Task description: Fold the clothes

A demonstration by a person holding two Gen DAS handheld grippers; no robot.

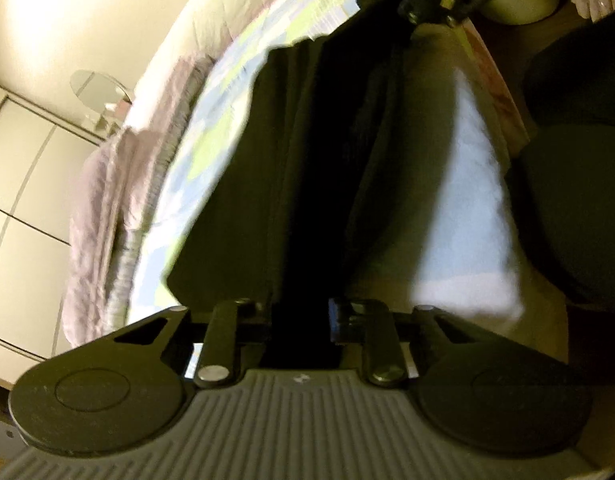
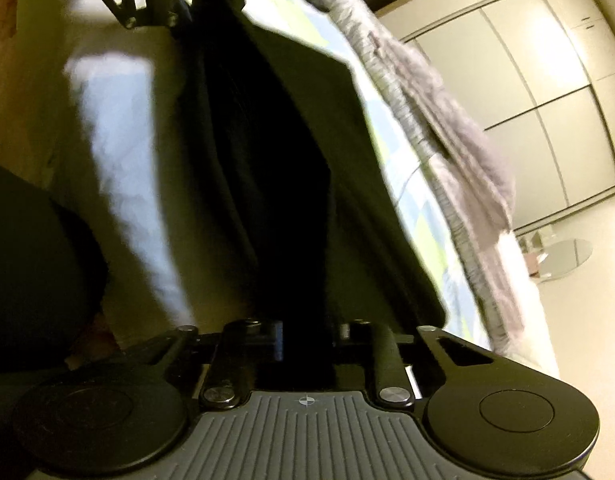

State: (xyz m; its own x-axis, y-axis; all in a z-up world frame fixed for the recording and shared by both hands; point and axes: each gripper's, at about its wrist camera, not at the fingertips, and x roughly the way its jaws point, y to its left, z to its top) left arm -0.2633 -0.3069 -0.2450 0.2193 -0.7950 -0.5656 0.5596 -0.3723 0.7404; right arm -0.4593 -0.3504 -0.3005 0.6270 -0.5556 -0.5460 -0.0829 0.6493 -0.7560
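Dark garment (image 1: 307,152) being held stretched between both grippers above bed (image 1: 211,128). Left gripper (image 1: 301,320) jaws nearly closed, clamped on cloth; right gripper (image 2: 307,340) likewise. Fingertips being hidden by dark folds; frames blurred. Wardrobe (image 2: 527,92) being seen behind.

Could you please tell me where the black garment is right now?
The black garment hangs stretched between the left gripper and right gripper, mid-frame in both wrist views, above the patterned bed.

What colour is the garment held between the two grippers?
Black garment, clearest in the left wrist view.
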